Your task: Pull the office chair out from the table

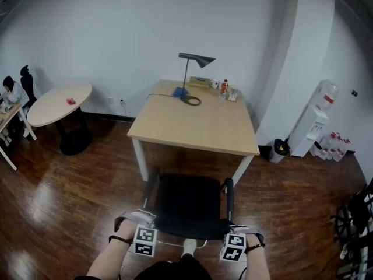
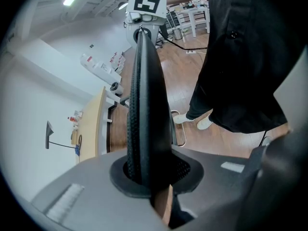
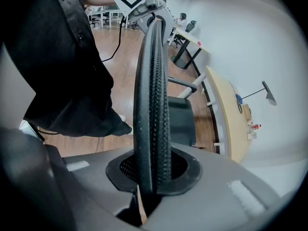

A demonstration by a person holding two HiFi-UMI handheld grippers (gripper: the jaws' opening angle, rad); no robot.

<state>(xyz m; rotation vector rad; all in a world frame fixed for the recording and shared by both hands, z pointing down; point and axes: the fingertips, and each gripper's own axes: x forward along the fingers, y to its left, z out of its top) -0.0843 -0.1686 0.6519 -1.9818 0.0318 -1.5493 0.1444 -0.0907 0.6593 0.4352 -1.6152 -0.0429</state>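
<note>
The black office chair [image 1: 187, 197] stands on the wooden floor just in front of the light wooden table [image 1: 198, 124], its seat out from under the tabletop. My left gripper [image 1: 145, 226] is shut on the left end of the backrest's top edge and my right gripper [image 1: 232, 232] on the right end. In the left gripper view the mesh backrest [image 2: 147, 109] runs up from between the jaws of the left gripper [image 2: 153, 177] to the right gripper [image 2: 144, 13]. The right gripper view shows the same backrest [image 3: 153, 105] clamped by the right gripper [image 3: 153, 177].
A desk lamp [image 1: 192, 77] and bottles [image 1: 224, 87] stand at the table's far edge. A round white table [image 1: 60, 104] is at the left, with a seated person [image 1: 9, 92] beyond it. A water dispenser [image 1: 317, 121] and bin [image 1: 281, 147] are at the right. My feet [image 1: 188, 247] are behind the chair.
</note>
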